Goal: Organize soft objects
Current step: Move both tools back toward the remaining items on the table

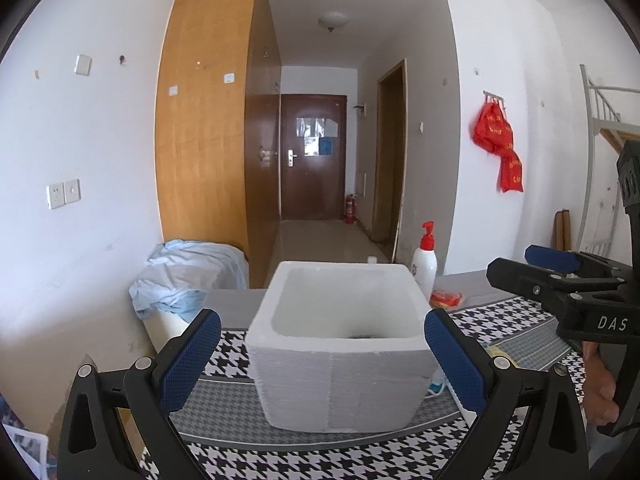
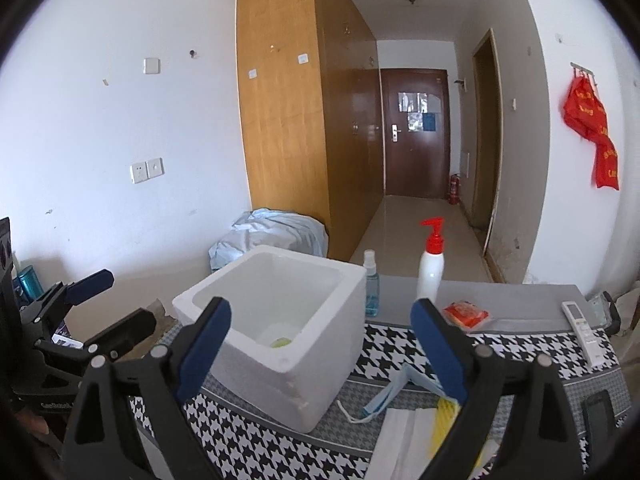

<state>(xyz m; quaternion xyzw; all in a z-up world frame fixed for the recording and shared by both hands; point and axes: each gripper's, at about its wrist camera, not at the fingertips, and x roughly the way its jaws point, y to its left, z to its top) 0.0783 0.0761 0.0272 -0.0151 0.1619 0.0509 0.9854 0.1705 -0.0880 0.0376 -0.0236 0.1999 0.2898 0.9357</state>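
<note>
A white foam box (image 1: pixel 340 344) stands open-topped on the houndstooth cloth (image 1: pixel 224 412). My left gripper (image 1: pixel 322 360) is open just in front of it, one blue pad at each side of the box's near wall, touching nothing. In the right wrist view the box (image 2: pixel 280 360) holds a small yellow-green item (image 2: pixel 280 342) on its floor. My right gripper (image 2: pixel 322 346) is open and empty, near the box's right corner. A blue face mask (image 2: pixel 384 398), a white folded cloth (image 2: pixel 400 436) and a yellow item (image 2: pixel 442 420) lie under its right finger.
Behind the box stand a red-pump lotion bottle (image 2: pixel 430 268) and a blue spray bottle (image 2: pixel 371 284). A red packet (image 2: pixel 466 314) and a white remote (image 2: pixel 582 328) lie at the back right. A bin draped with blue cloth (image 1: pixel 188 280) is left of the table.
</note>
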